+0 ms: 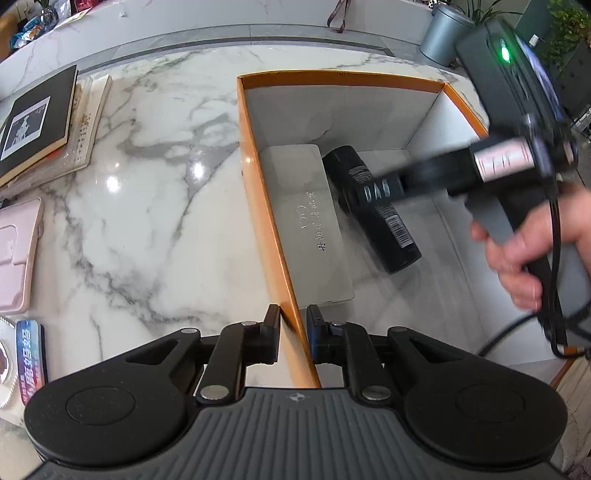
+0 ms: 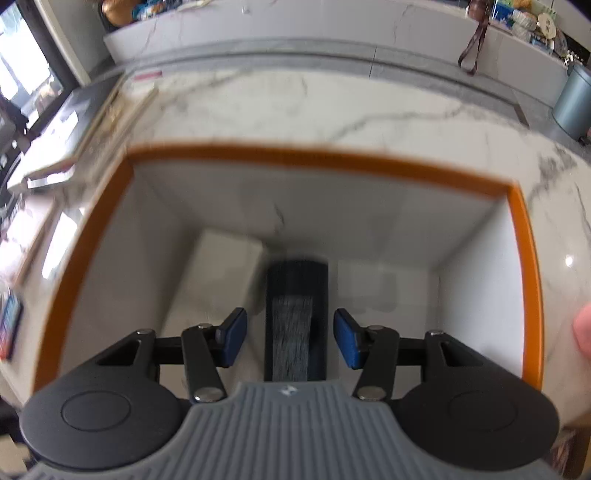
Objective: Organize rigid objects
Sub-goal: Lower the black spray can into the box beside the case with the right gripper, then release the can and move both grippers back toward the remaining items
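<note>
Ahead of the left fingers point(image 1: 312, 328), the grey flat case point(image 1: 306, 221) carries an embossed line of Chinese characters, too faint to read. The black can point(image 1: 373, 210) beside it bears a barcode and unreadable small print.

Marble desk point(image 1: 155, 192), white w/ grey veins. Far-left edge: stack of books point(image 1: 40, 122), black-cover one on top. Nearer: pink case point(image 1: 16, 254), then a blue printed card point(image 1: 31, 358). Grey bin point(image 1: 445, 35) and brown strap point(image 1: 338, 16) beyond the desk.
</note>
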